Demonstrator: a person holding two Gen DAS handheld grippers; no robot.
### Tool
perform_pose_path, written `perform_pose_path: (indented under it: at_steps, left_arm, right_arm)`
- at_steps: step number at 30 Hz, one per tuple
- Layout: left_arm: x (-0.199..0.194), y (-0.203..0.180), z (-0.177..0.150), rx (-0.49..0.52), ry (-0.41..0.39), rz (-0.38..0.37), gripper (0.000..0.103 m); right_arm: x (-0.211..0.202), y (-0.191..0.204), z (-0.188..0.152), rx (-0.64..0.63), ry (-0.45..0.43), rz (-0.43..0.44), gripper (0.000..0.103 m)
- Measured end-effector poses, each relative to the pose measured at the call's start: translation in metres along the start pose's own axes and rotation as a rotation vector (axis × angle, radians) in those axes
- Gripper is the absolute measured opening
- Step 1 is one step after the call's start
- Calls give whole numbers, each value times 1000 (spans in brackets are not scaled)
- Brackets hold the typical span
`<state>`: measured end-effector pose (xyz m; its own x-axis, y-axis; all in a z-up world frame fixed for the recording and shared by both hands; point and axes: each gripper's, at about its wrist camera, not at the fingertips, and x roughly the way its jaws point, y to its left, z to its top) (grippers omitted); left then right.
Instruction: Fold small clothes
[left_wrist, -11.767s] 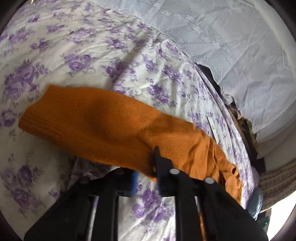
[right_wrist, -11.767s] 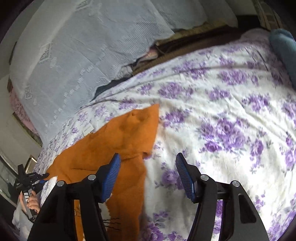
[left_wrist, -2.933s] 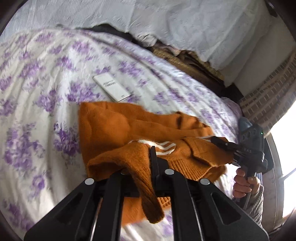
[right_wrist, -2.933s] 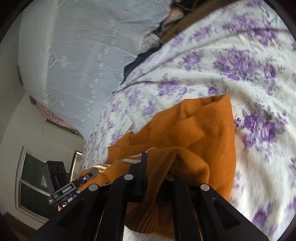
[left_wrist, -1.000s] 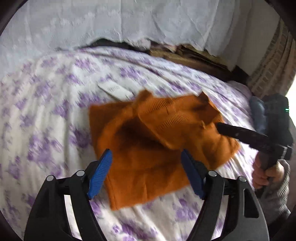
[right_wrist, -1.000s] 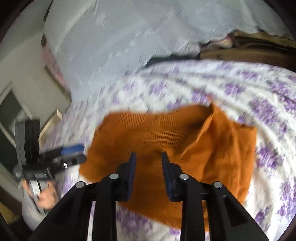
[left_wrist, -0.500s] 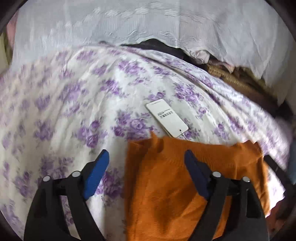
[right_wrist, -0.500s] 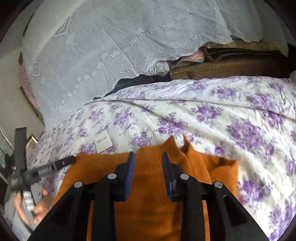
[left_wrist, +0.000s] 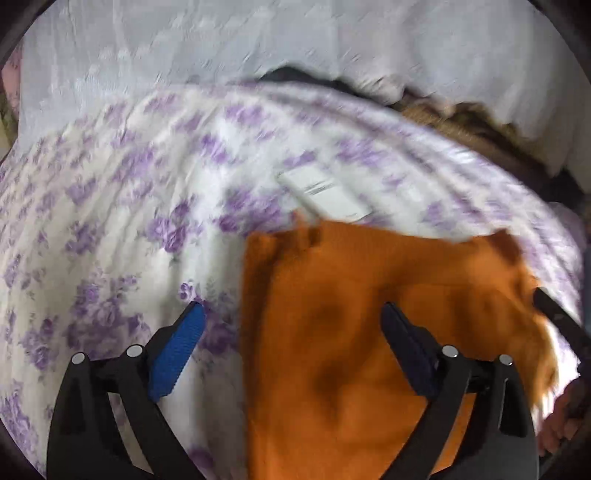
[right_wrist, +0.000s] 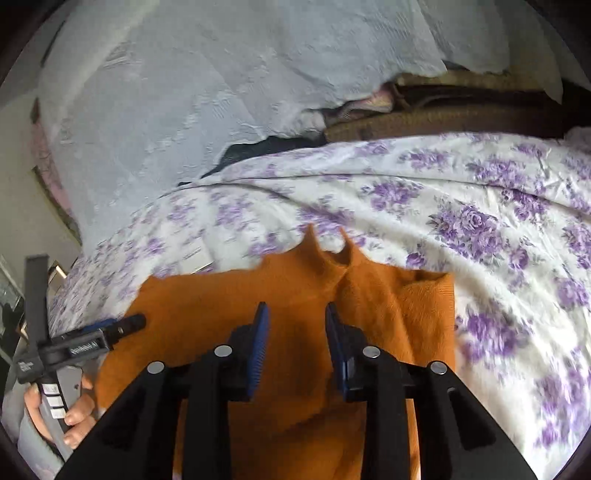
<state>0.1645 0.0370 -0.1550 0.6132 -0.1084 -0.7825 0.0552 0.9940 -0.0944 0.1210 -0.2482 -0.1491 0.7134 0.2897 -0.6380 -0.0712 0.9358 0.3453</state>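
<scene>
The orange sweater (left_wrist: 351, 350) is lying folded on the floral bedspread (left_wrist: 110, 221), filling the lower centre of both views, a white tag (left_wrist: 325, 194) just beyond its top edge. The left claw (left_wrist: 291, 343) is opening wide over its left edge, gripping nothing. The right claw (right_wrist: 297, 341) is opening slightly, empty, above the collar. To finish well, each claw should be pinching a full layered edge, not one ply.

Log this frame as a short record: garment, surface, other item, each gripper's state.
garment: orange sweater, folded, lying flat
surface: floral bedspread
other item: white tag beside the sweater's far edge
left gripper: jaws opening, wide over the sweater's left edge, gripping nothing
right gripper: jaws opening, narrow gap, above the sweater, gripping nothing
</scene>
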Motion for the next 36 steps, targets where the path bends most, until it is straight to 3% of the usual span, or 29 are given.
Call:
perform_pose_path:
  at_steps: [3,4,6,9,12,17,21,23,27,29,33,36]
  left_arm:
    - [-15,-28,-25,106,-5,-31,94]
    - [-12,-37,-34,144,11,-10,95]
    - [4,-55,-53,231,18,111,99]
    - [-8,-61,-57,242,-26,149,98]
    - [-29,-55,-62,199,-37,49,98]
    - [-7,-62,-74,247,12,134,99]
    - [-36,-48,-69,173,-47,56,99]
    - [-44,-35,-63,114,-56,25,99]
    - [-25,-26,-56,68,10,28,98]
    - [-26,-35,-54,81,12,-6,98]
    - [-39,-66,-44,166,-74,-12,98]
    - [-21,-78,-41,148,-25,-37,98]
  right_arm:
    - [-4,12,-19,-38,52,9,35]
    - [0,16,-26,-62,81,-4,38]
    - [2,28,-43,-152,73,-65,38]
    - [-11,31,-41,-134,47,-89,38]
    - [-27,35,-53,-155,46,-75,41]
    - [-25,33,-67,-173,84,-91,42]
    - [-47,19,-59,-76,22,-38,44]
    - [-59,-3,-54,33,-11,-17,45]
    - [-74,-39,-51,203,-36,16,45]
    - [-78,-44,-54,229,-35,21,47]
    - [-76,-48,-62,272,-23,32,55]
    - [-73,-56,-68,315,-15,20,56]
